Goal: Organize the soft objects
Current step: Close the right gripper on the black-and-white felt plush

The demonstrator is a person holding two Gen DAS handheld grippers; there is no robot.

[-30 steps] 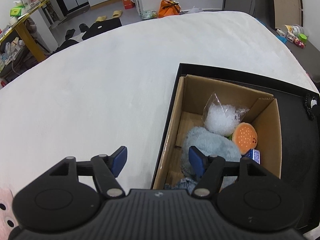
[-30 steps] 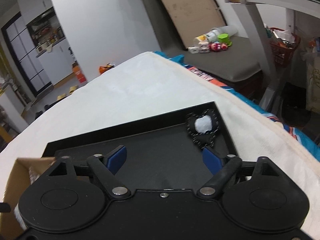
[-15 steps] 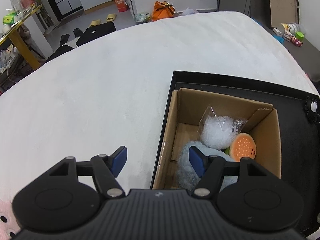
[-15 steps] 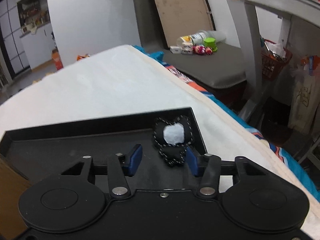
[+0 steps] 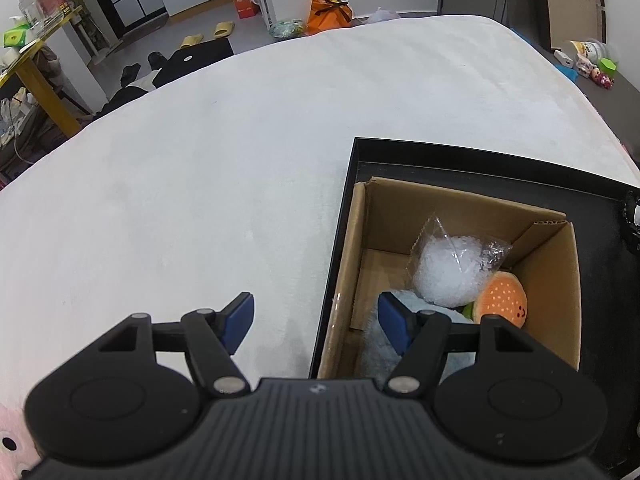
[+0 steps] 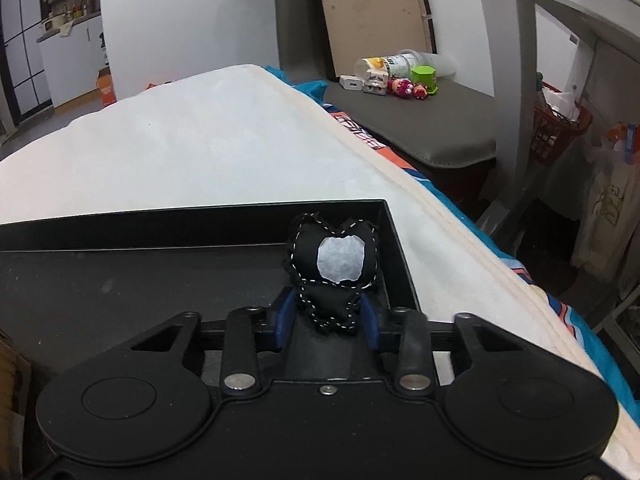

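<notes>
A small black stitched soft toy (image 6: 332,264) with a white patch lies in the far right corner of the black tray (image 6: 120,272). My right gripper (image 6: 326,308) is shut on its lower end, both blue pads pressing its sides. In the left wrist view a cardboard box (image 5: 560,280) stands in the same tray and holds a clear bag of white filling (image 5: 448,268), an orange burger plush (image 5: 502,300) and a pale blue plush (image 5: 380,352). My left gripper (image 5: 316,308) hangs open above the box's left wall, holding nothing.
The tray sits on a white bed (image 5: 200,180). Its right edge drops off beside the tray toward a grey bench with small toys (image 6: 400,88) and a red basket (image 6: 560,120). A pink plush (image 5: 8,440) peeks in at the lower left.
My right gripper came down to the black toy in the tray corner and closed its jaws on it. The left gripper stayed open and drifted slightly, with the box shifting in its view.
</notes>
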